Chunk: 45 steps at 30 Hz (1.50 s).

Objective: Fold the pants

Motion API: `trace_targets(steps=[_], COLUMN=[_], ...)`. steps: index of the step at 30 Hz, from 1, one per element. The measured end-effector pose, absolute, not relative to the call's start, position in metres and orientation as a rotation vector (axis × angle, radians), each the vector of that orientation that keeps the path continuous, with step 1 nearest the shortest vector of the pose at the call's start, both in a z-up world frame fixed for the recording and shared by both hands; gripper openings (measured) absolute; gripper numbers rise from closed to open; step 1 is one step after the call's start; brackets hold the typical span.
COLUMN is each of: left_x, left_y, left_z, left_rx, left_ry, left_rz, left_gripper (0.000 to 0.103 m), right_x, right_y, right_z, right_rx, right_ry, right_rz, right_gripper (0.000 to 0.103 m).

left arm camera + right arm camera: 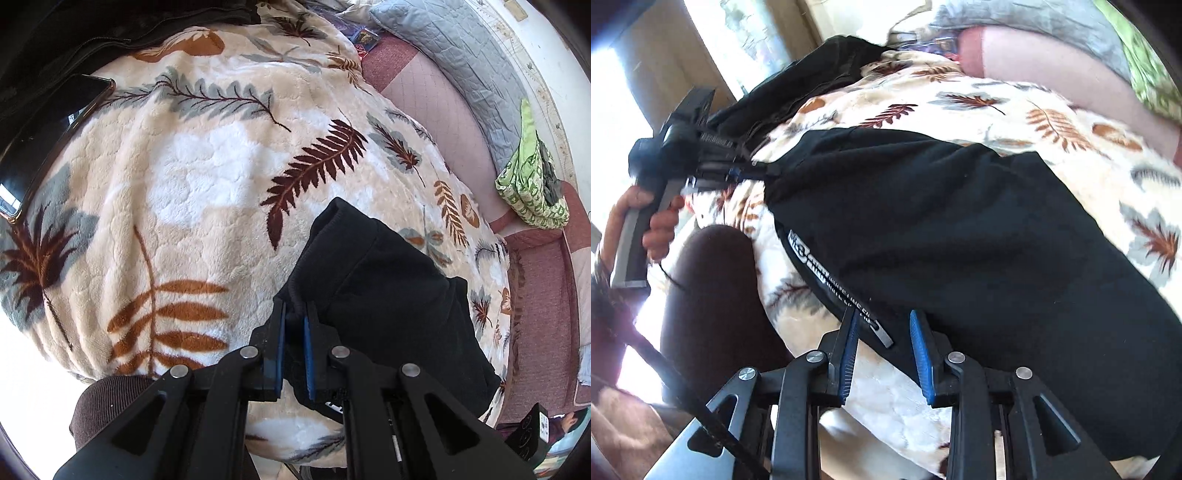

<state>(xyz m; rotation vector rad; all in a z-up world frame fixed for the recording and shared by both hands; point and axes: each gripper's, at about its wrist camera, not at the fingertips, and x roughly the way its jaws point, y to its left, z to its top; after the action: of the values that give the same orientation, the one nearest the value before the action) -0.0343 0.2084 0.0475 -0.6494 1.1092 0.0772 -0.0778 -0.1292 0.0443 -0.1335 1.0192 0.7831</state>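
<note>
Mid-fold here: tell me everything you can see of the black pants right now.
The black pants look like soft, matte knit fabric and lie on the leaf-print blanket. The left gripper is shut on a bunched ribbed edge. In the right wrist view a zipper with white printed tape runs along the near edge, between the fingers of the open right gripper. The cloth looks partly folded and wrinkled.

Bright daylight, blown-out window glare (617,88) on the right wrist view's left side. Motion blur there smears the cream leaf-print fleece blanket (1052,122). Left wrist view sharp; overexposed white corner, fisheye bending at edges.
</note>
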Motion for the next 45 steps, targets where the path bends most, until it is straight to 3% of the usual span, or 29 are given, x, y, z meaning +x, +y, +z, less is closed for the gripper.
trace_targets(steps=[4,7,9,10,11,12,18,19,21,22,23,25,29,30,31,32,34,45], left_x=[-0.032,-0.031,-0.030,-0.030,-0.031,-0.030,-0.033,-0.033,-0.036,-0.037,-0.039,-0.042,-0.032,-0.027,-0.022,-0.018,-0.016,-0.054], left_y=[0.211,0.213,0.214,0.215,0.217,0.217,0.215,0.213,0.213,0.214,0.216,0.221,0.219,0.215,0.210,0.204,0.196,0.202], left_z=[0.050,0.051,0.053,0.054,0.057,0.059,0.062,0.062,0.063,0.063,0.063,0.063,0.057,0.052,0.047,0.043,0.040,0.069], left_rx=[-0.657,-0.655,-0.661,-0.669,-0.681,-0.690,-0.681,-0.675,-0.677,-0.686,-0.705,-0.731,-0.712,-0.695,-0.679,-0.658,-0.612,-0.665], left_ry=[1.102,1.107,1.111,1.109,1.105,1.102,1.095,1.092,1.072,1.064,1.048,1.017,1.018,1.043,1.072,1.106,1.148,1.111], left_rz=[0.083,0.081,0.076,0.070,0.062,0.057,0.042,0.038,0.037,0.033,0.027,0.026,0.023,0.015,0.000,-0.011,0.016,0.032], left_gripper=[0.008,0.008,0.008,0.008,0.008,0.008,0.009,0.011,0.016,0.027,0.043,0.059,0.062,0.062,0.058,0.031,0.008,0.008], right_x=[-0.082,-0.079,-0.079,-0.077,-0.075,-0.072,-0.072,-0.074,-0.080,-0.082,-0.083,-0.079,-0.078,-0.077,-0.076,-0.074,-0.065,-0.070], right_y=[-0.102,-0.079,-0.072,-0.070,-0.070,-0.071,-0.090,-0.091,-0.093,-0.093,-0.091,-0.086,-0.073,-0.067,-0.063,-0.059,-0.062,-0.093], right_z=[0.039,0.030,0.029,0.030,0.032,0.035,0.053,0.055,0.056,0.056,0.056,0.055,0.047,0.042,0.036,0.031,0.033,0.057], right_rx=[-0.243,-0.349,-0.391,-0.398,-0.385,-0.356,-0.276,-0.291,-0.323,-0.336,-0.344,-0.345,-0.381,-0.400,-0.418,-0.435,-0.358,-0.190], right_ry=[0.990,0.944,0.904,0.902,0.913,0.931,0.924,0.909,0.894,0.879,0.860,0.863,0.867,0.873,0.886,0.901,0.941,1.006], right_rz=[0.823,0.813,0.787,0.780,0.777,0.788,0.819,0.826,0.826,0.815,0.808,0.820,0.840,0.846,0.844,0.827,0.841,0.894], right_gripper=[0.031,0.042,0.043,0.038,0.013,0.001,0.002,0.005,0.037,0.053,0.054,0.054,0.054,0.054,0.042,0.014,0.003,0.002])
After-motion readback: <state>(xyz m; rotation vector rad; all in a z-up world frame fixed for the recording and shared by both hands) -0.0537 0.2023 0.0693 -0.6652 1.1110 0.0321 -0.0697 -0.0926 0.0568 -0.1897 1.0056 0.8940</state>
